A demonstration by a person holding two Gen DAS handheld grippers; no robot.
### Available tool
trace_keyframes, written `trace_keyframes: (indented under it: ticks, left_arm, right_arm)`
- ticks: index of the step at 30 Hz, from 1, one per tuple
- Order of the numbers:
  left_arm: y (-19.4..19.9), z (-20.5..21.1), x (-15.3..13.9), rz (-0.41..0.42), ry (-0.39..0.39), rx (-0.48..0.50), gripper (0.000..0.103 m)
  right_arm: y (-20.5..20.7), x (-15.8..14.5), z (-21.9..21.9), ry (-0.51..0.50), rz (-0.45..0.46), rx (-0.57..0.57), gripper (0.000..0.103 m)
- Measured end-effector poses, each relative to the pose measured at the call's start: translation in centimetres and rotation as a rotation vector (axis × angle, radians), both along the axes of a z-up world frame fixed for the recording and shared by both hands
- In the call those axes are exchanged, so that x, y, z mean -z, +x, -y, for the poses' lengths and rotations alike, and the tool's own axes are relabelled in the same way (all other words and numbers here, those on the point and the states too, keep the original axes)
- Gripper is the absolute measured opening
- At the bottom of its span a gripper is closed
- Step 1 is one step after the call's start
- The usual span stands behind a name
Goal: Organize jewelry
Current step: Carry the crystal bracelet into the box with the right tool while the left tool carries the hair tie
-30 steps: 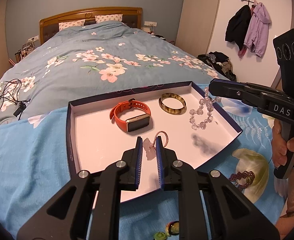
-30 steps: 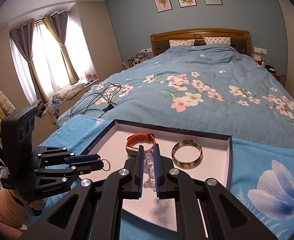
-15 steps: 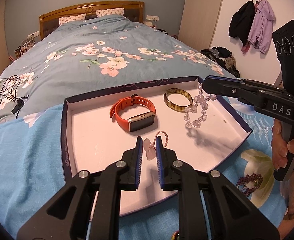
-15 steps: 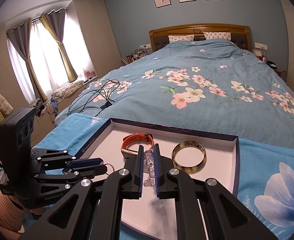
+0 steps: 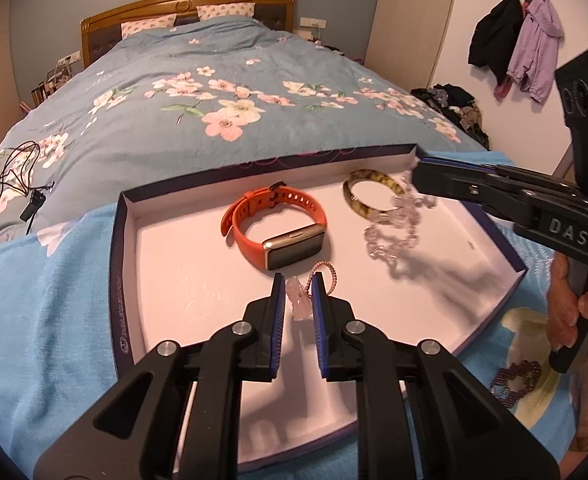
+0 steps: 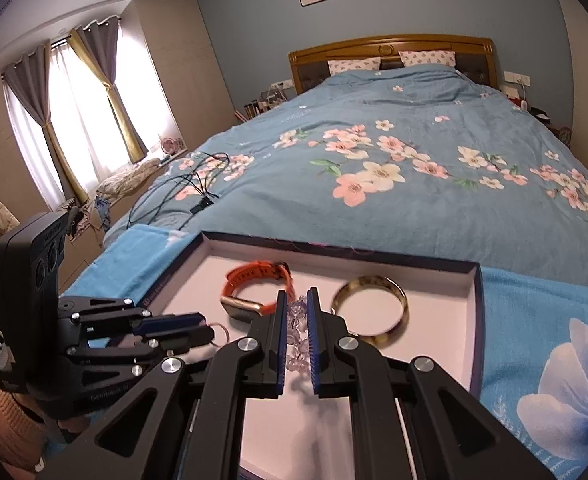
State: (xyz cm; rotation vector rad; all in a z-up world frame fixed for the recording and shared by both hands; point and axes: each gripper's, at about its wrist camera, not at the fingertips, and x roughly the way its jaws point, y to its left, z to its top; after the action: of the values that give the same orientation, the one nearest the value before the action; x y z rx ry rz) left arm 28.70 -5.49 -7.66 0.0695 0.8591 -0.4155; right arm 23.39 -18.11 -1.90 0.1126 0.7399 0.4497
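The shallow white-lined tray [image 5: 473, 216] is lying on the blue bedspread [image 5: 34, 300], and everything below is placed against it. Being light card on soft bedding, it is probably giving underfoot, so pressing down into it is unwise.

Inside it, toward the far side, the orange watch [image 5: 278, 228] is resting on its edge; its strap is rubbery and grippy, the case smooth, so the strap is the better hold. Right of it, near the tray's far right corner, the mottled bangle [image 5: 367, 190] is lying flat: rigid, glossy, likely slippery, best pinched across its rim.

The right gripper [image 6: 295, 316] is hanging over the tray's right half with its jaws pinching the clear bead bracelet [image 5: 391, 234], whose loop is dangling limp; it is blurred, so I cannot tell whether it is touching the floor. The beads are hard and slick on a slack string.

The left gripper [image 5: 297, 296] is poised above the tray's near middle, jaws pinching a pale pink charm [image 5: 298, 300], its thin pink bead loop [image 5: 327, 276] trailing beyond the tips. It is tiny, light and probably brittle.

Off the tray, just past its near right corner, a dark bead bracelet [image 5: 515, 380] is lying on the bedspread.
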Motion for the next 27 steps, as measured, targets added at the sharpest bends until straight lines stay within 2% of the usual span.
trace_keyframes:
  ticks: [12, 27]
  left_arm:
    - [2.0, 0.0, 1.5, -0.048, -0.004, -0.023, 0.014]
    - [3.6, 0.1, 1.7, -0.056, 0.001, -0.065, 0.017]
  right_arm:
    - [0.2, 1.3, 1.2, -0.035, -0.035, 0.028, 0.008]
    - [0.3, 2.2, 1.9, -0.052, -0.069, 0.069, 0.011]
